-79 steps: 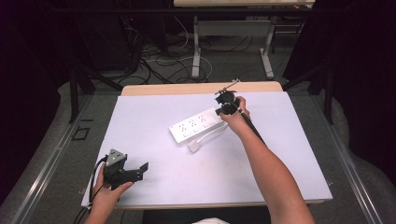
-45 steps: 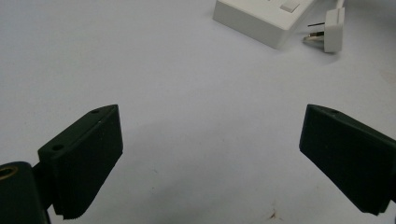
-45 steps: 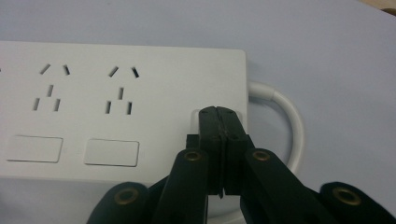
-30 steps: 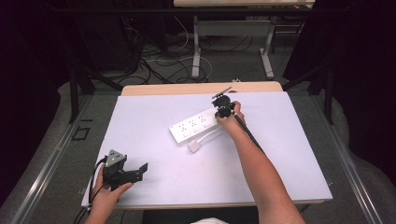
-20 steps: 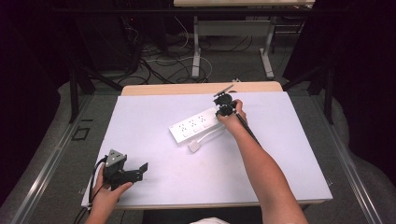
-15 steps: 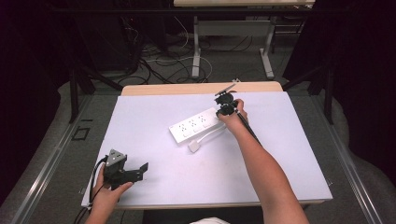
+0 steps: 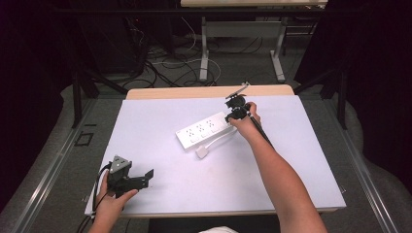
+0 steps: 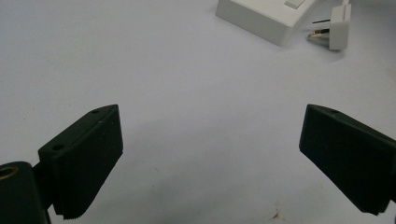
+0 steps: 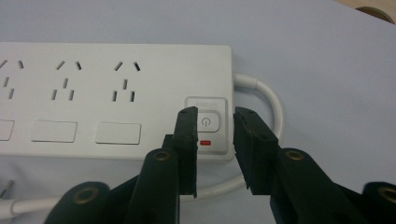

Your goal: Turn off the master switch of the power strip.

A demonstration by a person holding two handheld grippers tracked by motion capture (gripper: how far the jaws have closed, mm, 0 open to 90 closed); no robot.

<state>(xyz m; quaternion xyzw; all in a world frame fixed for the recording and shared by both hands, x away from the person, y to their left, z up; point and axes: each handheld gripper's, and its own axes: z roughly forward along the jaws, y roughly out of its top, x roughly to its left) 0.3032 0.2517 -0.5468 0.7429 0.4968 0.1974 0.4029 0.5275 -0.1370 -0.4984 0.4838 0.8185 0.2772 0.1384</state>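
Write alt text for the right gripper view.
A pair of black tongs, slightly parted, straddles the power button at the end of a white power strip lying on a white table. A small red light sits below the button.

Even overhead light keeps the white table (image 7: 160,121) bright while the room beyond the right gripper (image 7: 236,114) sinks into near-black. Shadows are soft — a faint one lies between the left gripper (image 8: 210,154) jaws. Close-up jaw bases blur — the power strip (image 9: 116,93) stays sharp.
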